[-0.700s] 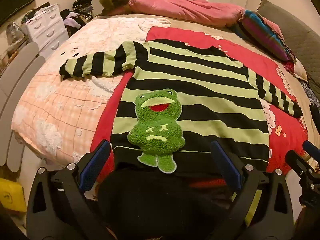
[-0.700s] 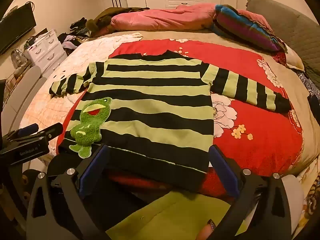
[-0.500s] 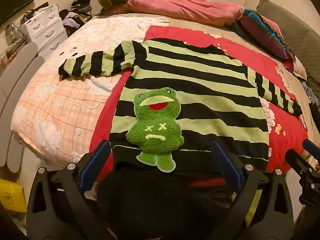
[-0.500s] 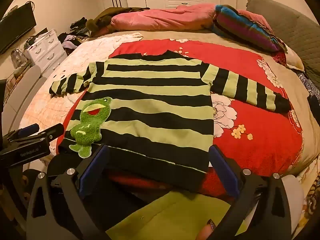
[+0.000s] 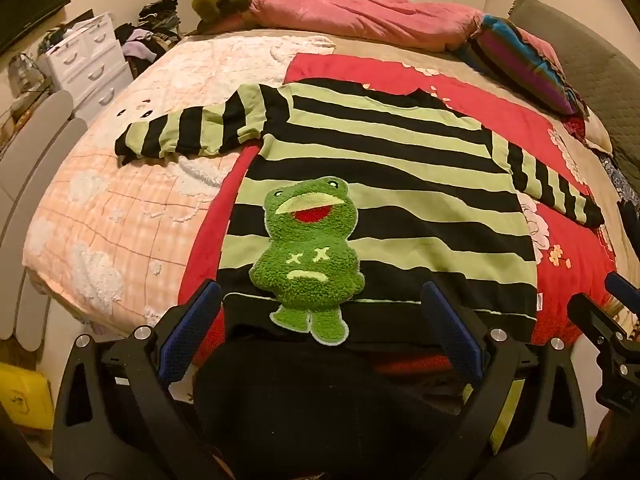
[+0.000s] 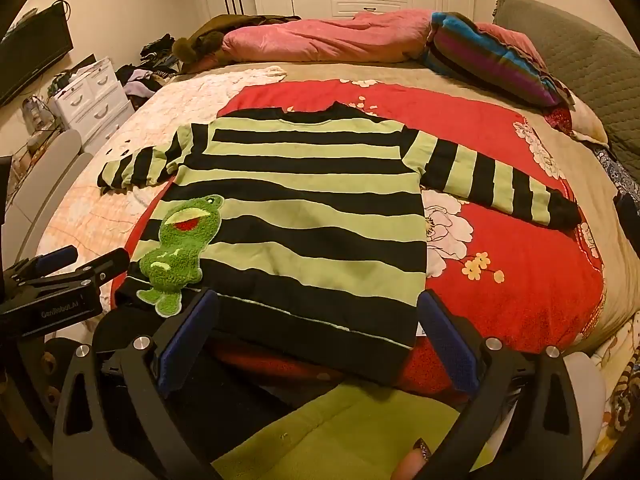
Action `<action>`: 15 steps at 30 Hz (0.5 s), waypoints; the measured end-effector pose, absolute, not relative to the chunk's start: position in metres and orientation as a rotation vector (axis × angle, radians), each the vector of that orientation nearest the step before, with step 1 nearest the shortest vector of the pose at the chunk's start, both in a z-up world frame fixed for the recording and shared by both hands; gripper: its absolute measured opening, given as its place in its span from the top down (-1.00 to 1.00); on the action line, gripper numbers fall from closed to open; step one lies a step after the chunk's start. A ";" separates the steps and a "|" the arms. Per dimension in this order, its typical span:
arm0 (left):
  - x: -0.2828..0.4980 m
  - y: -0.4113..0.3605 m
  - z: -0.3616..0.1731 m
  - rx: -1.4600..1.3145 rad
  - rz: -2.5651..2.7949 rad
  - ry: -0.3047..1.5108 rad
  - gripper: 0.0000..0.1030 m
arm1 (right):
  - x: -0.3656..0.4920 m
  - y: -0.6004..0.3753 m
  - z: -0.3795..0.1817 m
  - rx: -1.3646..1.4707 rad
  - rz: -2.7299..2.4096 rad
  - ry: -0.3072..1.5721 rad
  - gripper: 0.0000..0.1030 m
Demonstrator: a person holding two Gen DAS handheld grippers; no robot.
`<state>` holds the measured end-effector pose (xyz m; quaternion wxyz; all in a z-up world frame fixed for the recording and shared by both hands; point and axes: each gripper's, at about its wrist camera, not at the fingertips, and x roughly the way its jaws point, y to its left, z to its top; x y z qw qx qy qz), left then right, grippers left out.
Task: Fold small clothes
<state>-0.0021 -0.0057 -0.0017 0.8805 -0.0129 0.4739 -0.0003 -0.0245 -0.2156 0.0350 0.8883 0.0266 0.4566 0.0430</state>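
Note:
A small green-and-black striped sweater [image 5: 384, 184] lies flat on the bed, front up, sleeves spread to both sides; it also shows in the right wrist view [image 6: 304, 216]. A fuzzy green frog patch [image 5: 310, 256] sits near its hem on the left [image 6: 180, 248]. My left gripper [image 5: 320, 336] is open, above the hem at the frog patch. My right gripper [image 6: 316, 340] is open, above the hem toward the sweater's right side. Neither holds anything. Each gripper's body shows at the edge of the other's view.
The sweater lies on a red floral blanket [image 6: 520, 264] beside a pink checked quilt [image 5: 112, 216]. Pink duvet [image 5: 360, 16] and a striped pillow [image 6: 488, 60] are at the bed's head. White drawers [image 5: 88, 64] stand left. A yellow-green cloth [image 6: 340, 432] is under my right gripper.
The left gripper has crept slightly forward toward the hem. The right gripper has hardly moved. Both jaws stay open.

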 end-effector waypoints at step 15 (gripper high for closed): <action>-0.002 -0.006 0.001 -0.014 0.002 0.984 -0.82 | -0.024 -0.214 0.035 0.051 0.090 0.951 -0.92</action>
